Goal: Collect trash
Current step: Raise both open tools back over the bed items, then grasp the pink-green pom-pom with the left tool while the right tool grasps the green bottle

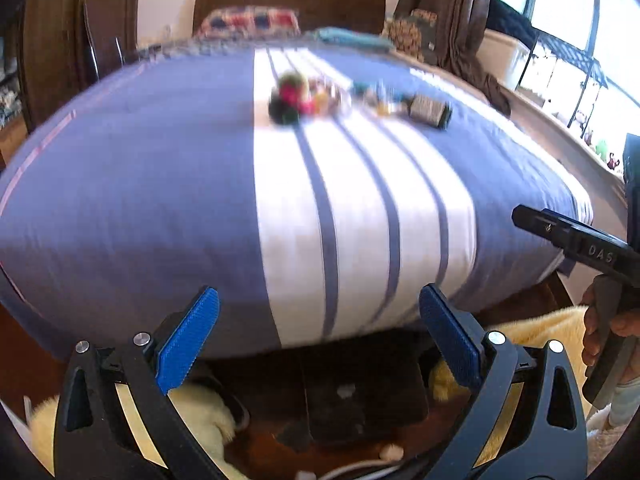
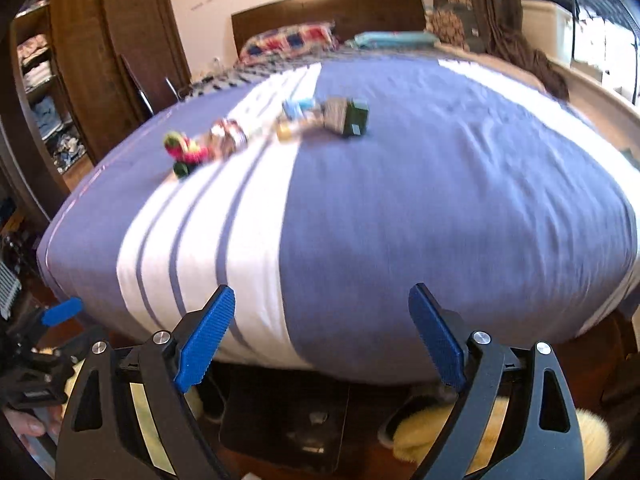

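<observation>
A row of trash lies blurred on the middle of the blue-and-white striped bed cover (image 1: 160, 200): a red and green crumpled wrapper (image 1: 290, 98), shiny wrappers (image 1: 328, 94), small blue and yellow pieces (image 1: 376, 98) and a dark green box (image 1: 430, 111). The right wrist view shows the same wrapper (image 2: 184, 152) and box (image 2: 346, 118). My left gripper (image 1: 319, 292) hangs open over the foot of the bed, far from the trash, with nothing between its blue pads. My right gripper (image 2: 321, 289) stands open beside it, also holding nothing.
A flat black object (image 1: 360, 400) and a fluffy yellow rug (image 1: 532, 328) lie on the wooden floor below the bed's foot. A wooden wardrobe (image 2: 100, 60) stands at the left. A patterned pillow (image 2: 288, 42) rests against the headboard. Windows (image 1: 580, 20) fill the right side.
</observation>
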